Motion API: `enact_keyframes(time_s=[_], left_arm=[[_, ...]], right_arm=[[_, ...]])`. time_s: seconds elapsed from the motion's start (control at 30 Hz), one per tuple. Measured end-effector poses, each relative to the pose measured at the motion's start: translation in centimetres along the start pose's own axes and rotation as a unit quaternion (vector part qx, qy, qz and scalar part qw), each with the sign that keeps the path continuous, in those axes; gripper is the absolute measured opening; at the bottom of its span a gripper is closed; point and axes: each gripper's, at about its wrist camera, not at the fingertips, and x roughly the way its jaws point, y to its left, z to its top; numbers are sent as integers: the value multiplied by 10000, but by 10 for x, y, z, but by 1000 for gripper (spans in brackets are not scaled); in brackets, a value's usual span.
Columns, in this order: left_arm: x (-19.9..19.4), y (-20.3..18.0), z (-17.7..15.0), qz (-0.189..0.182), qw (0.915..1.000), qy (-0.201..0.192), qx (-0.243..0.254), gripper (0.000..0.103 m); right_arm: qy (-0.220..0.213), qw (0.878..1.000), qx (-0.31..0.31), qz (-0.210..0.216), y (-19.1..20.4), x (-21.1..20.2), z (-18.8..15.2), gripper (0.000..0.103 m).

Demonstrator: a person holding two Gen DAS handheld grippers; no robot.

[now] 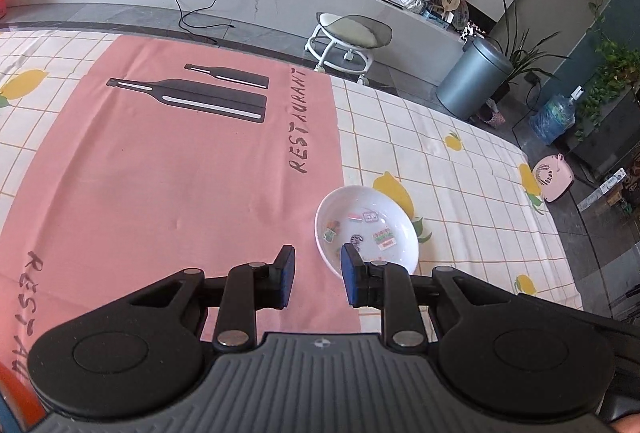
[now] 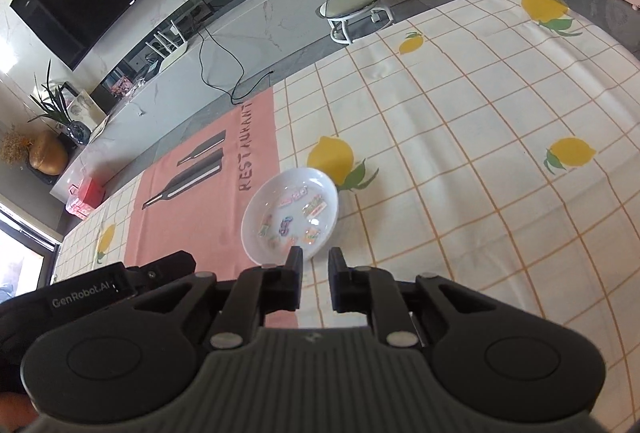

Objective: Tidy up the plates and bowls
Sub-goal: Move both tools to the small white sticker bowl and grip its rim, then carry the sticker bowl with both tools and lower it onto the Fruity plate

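Note:
A white shallow plate with small colourful pictures printed inside lies on the checked lemon tablecloth, beside the right edge of the pink placemat. My left gripper hovers just short of the plate's near left rim. It is open, and only cloth shows between its blue pads. In the right wrist view the same plate lies just beyond my right gripper, whose jaws stand a narrow gap apart with nothing between them. The left gripper's body shows at the lower left of that view.
The pink placement mat reads RESTAURANT with bottle silhouettes. Beyond the table's far edge are a white wheeled stool, a grey bin and a pink fan heater on the floor. The tablecloth stretches to the right of the plate.

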Motion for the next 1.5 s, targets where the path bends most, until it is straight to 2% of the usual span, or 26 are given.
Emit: enact_keyframes(time_s=[0.27,0.53,0.73,1.03,1.1,1.3,1.5], left_arm=[[31,8,4,-106,9998,109,-115,28],[46,10,1,-264,9993,139,-225,28],[52,9,5,-252,9995,91,-180,28],[56,7,6,-223,9997,85,31,8],[56,8,6,-228,9997,86,45,4],[42,6,2,-236,9997,23,64,4],[5,5,-9,-248,9996,31,-93,4]], right_arm=[[40,9998,-64,-180,-4,33,11,13],[96,9998,114,-95,-14,47,16,13],[133,9996,225,45,-15,55,19,12],[185,9993,301,113,-16,66,16,4],[178,9993,307,117,-17,65,16,3],[112,9995,272,152,-16,55,14,3],[66,9993,273,258,-8,28,4,2]])
